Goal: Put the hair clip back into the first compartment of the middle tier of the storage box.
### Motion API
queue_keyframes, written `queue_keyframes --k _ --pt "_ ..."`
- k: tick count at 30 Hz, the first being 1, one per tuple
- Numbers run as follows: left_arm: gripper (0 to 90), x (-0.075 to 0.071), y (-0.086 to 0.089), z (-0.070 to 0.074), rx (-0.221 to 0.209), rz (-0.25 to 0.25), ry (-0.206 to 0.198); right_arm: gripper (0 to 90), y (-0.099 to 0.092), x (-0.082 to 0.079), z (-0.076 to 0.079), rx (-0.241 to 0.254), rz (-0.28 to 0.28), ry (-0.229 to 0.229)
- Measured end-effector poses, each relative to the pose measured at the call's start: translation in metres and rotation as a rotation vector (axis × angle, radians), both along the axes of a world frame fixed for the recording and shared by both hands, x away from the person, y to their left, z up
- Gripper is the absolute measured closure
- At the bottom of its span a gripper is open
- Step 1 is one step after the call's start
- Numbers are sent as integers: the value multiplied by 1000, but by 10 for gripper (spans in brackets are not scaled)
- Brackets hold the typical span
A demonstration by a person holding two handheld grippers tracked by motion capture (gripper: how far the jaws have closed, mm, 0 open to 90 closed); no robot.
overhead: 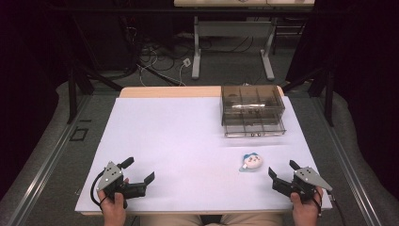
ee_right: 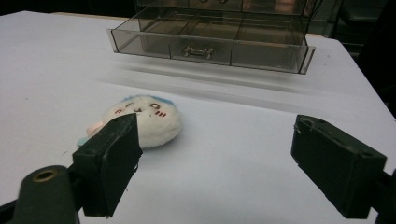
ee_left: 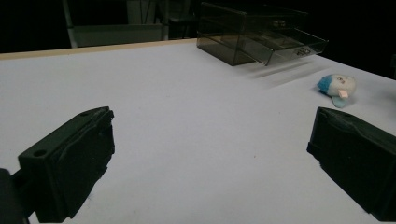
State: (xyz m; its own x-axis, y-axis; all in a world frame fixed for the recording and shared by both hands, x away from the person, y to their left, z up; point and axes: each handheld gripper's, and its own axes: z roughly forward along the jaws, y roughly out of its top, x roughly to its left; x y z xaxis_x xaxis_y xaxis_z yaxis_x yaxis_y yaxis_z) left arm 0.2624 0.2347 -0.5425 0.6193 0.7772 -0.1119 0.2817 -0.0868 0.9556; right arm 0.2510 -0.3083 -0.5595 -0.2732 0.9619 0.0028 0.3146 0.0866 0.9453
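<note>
Both hands sit at the bottom edge of the high view, each gripping one tool. Left tool (overhead: 140,170) at lower left of the frame: jaws spread wide, nothing between them, resting low over the white counter (overhead: 179,141). Right tool (overhead: 282,171) at lower right: jaws likewise wide apart, empty.

Plush toy (overhead: 252,161), small, white with a blue top and a printed face, lies on the counter just up and left of the right tool, apart from its jaws. In the right gripper view the toy (ee_right: 149,119) appears at centre left, partly behind the left-hand jaw; contact cannot be judged from that angle, but the high view shows a gap. In the left gripper view the toy (ee_left: 337,87) lies at far right of the frame, well apart from that tool.

Drawer box (overhead: 252,109), smoked clear plastic, stands at upper right of the counter. Its bottom drawer (ee_right: 210,44) is pulled out toward the toy, with divided compartments visible.
</note>
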Motion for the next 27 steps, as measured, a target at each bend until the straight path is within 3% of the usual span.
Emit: queue_keyframes --k 8,13,14,15,20,27 --pt "4 -2 1 0 8 -7 -7 150 4 1 2 -26 -19 4" --pt "5 -6 4 1 -10 0 -8 154 10 5 3 -46 -19 46" --pt "5 -6 4 1 -17 2 -8 154 11 5 3 -44 -14 52" --pt "4 -6 3 0 -18 6 -12 160 14 7 3 -50 5 86" --pt "4 -8 3 1 -10 7 -10 193 22 14 7 -72 40 104" --pt "5 -6 0 0 1 -4 -9 217 30 26 13 -65 72 138"
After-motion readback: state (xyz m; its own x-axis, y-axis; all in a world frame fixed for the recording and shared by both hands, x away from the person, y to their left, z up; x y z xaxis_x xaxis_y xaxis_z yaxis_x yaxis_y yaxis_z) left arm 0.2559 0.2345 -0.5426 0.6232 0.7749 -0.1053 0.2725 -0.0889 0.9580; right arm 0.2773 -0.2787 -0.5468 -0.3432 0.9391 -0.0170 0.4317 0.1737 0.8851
